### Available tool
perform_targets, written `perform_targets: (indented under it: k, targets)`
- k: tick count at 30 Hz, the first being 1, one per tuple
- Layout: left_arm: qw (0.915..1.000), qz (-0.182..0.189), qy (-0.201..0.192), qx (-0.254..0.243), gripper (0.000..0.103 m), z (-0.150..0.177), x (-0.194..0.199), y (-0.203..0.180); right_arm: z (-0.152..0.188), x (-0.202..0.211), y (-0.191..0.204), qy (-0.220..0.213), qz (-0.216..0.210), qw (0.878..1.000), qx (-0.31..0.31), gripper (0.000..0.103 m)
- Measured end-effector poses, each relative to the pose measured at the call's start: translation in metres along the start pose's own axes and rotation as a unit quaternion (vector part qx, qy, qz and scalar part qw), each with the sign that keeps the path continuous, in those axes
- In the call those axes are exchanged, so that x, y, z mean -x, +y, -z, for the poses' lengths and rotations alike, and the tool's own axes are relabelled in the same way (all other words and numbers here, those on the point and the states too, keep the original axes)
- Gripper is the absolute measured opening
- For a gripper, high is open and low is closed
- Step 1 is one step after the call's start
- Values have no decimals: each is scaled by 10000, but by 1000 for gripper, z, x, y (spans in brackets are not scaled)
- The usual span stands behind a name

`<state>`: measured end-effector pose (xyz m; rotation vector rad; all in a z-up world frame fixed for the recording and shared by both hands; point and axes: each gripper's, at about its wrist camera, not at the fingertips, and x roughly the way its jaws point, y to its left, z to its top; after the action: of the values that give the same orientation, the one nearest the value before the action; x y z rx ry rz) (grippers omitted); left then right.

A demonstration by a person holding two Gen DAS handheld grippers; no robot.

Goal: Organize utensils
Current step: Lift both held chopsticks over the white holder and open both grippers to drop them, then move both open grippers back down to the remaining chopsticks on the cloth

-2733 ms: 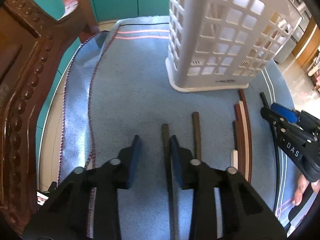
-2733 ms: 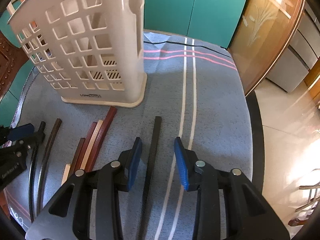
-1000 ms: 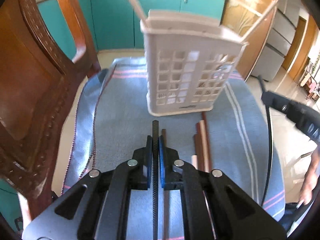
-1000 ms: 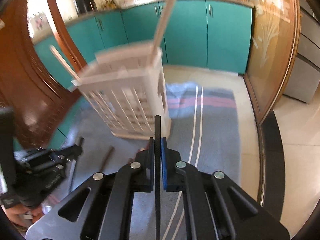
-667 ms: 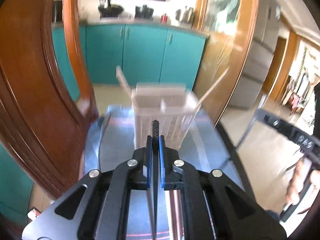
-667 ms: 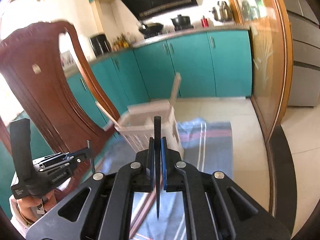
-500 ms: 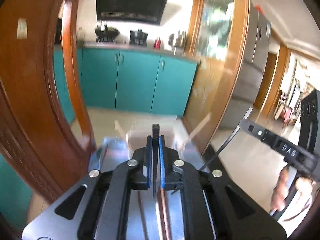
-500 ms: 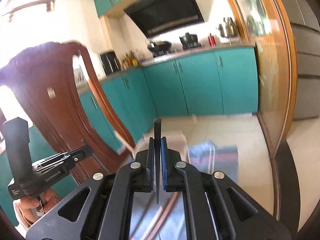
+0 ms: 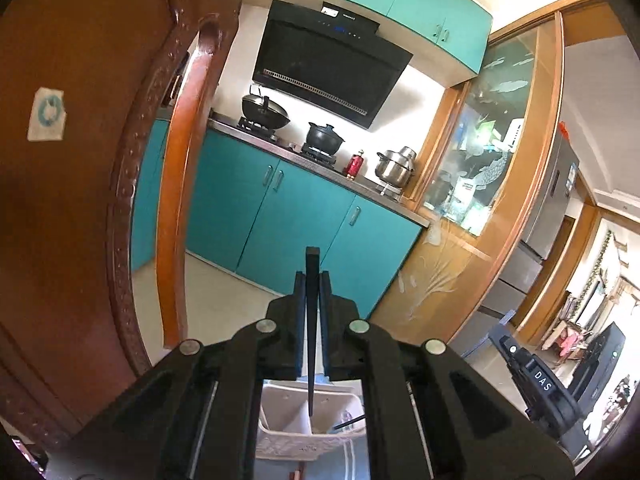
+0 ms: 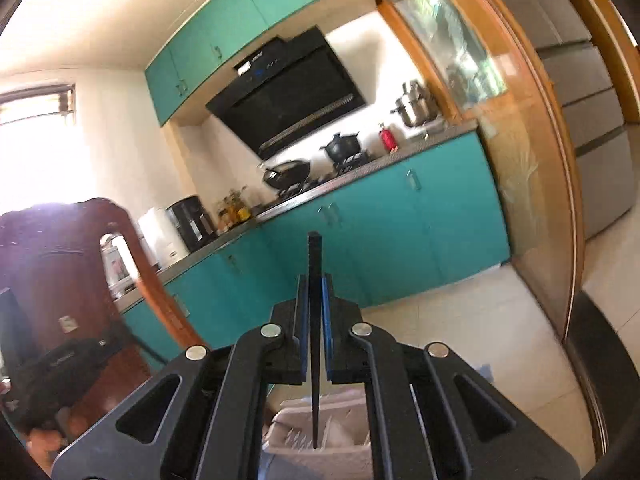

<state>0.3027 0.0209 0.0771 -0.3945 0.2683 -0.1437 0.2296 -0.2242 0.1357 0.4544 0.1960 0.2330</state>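
Much of the desk is hidden behind the black gripper bodies in both wrist views; only a sliver of blue cloth (image 9: 352,460) shows at the bottom of the left one. The white slotted basket (image 9: 280,446) is seen from above through the gap in each gripper frame, its lower walls cut off. A divider splits it into compartments, and a thin dark stick leans in the right one; what else lies inside is too small to tell. In the right view the basket (image 10: 344,456) is blurred. The left gripper (image 9: 312,280) has its jaws clamped narrow on a black chopstick (image 9: 311,320), held upright with its lower tip above the basket opening. The right gripper (image 10: 315,284) likewise grips a second black chopstick (image 10: 315,320), tip over the basket
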Motion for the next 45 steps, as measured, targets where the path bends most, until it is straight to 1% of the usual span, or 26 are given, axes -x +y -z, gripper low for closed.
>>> perform_targets:
  k: [2, 6, 11, 13, 14, 15, 16, 17, 20, 22, 24, 25, 26, 28, 29, 31, 32, 33, 34, 35, 38, 39, 41, 42, 44, 45]
  targets:
    - [9996, -208, -15, -169, 7, 8, -9, -3, 10, -10, -2, -125, 248, 9994, 195, 7]
    - [9984, -344, 266, -362, 7, 29, -27, -8, 36, -38, -6, 365, 303, 9981, 386, 7]
    - [9961, -519, 570, -440, 7, 54, -36, -8, 63, -41, -3, 641, 358, 9949, 695, 7]
    - [9954, -486, 661, -485, 7, 59, -36, -7, 67, -33, -4, 635, 411, 9942, 765, 12]
    - [9953, -480, 669, -515, 7, 62, -34, -8, 67, -30, -4, 604, 425, 9944, 752, 18]
    - [9954, -466, 616, -561, 7, 64, -30, -8, 65, -24, -6, 575, 422, 9951, 681, 24]
    - [9960, -432, 526, -582, 8, 64, -24, -8, 62, -17, -8, 599, 431, 9957, 554, 25]
    - [9965, -386, 398, -625, 12, 65, -17, -7, 56, -9, -10, 674, 384, 9962, 403, 26]
    - [9968, -339, 149, -702, 15, 68, 9, -3, 43, 12, -5, 844, 41, 9962, 221, 27]
    - [9978, -286, -19, -596, 15, 69, 27, 4, 39, 27, 4, 1114, -56, 9932, 336, 27]
    - [9980, -409, -214, -422, 15, 71, 44, 13, 47, 34, 14, 1559, -223, 9857, 594, 27]
    - [9975, -538, -325, -330, 15, 73, 52, 18, 59, 35, 20, 1834, -340, 9790, 818, 27]
    - [9969, -618, -391, -278, 15, 74, 56, 21, 68, 35, 21, 1976, -372, 9751, 938, 27]
    - [9955, -814, -435, -221, 15, 82, 63, 32, 109, 20, 19, 2551, -296, 9589, 1206, 27]
    - [9952, -887, -323, -275, 15, 88, 61, 35, 128, 10, 15, 2773, -232, 9523, 1256, 27]
    - [9939, -1007, 63, -436, 15, 103, 50, 41, 186, -24, -7, 3549, 135, 9266, 1237, 27]
    - [9925, -1055, 377, -490, 19, 114, 41, 44, 211, -38, -19, 3921, 355, 9114, 1195, 27]
    - [9904, -1084, 675, -524, 21, 123, 32, 45, 238, -52, -30, 4319, 615, 8919, 1194, 27]
    - [9853, -1102, 1176, -558, 23, 136, 18, 47, 254, -59, -35, 4500, 741, 8812, 1242, 27]
    - [9791, -1099, 1623, -533, 23, 150, 5, 50, 263, -64, -35, 4580, 768, 8760, 1305, 27]
    - [9598, -1099, 2557, -357, 23, 180, -21, 53, 267, -67, -30, 4537, 649, 8791, 1312, 27]
    - [9552, -1096, 2727, -351, 23, 187, -26, 52, 269, -69, -29, 4539, 631, 8794, 1292, 27]
    - [9519, -1122, 2822, -411, 25, 193, -29, 49, 271, -73, -26, 4523, 603, 8812, 1234, 28]
    - [9519, -1140, 2810, -435, 28, 194, -28, 48, 273, -76, -24, 4507, 576, 8826, 1206, 29]
    - [9537, -1151, 2745, -433, 38, 193, -24, 47, 275, -80, -21, 4457, 591, 8851, 1203, 29]
    - [9541, -1162, 2729, -423, 39, 192, -25, 47, 276, -82, -19, 4428, 592, 8868, 1184, 29]
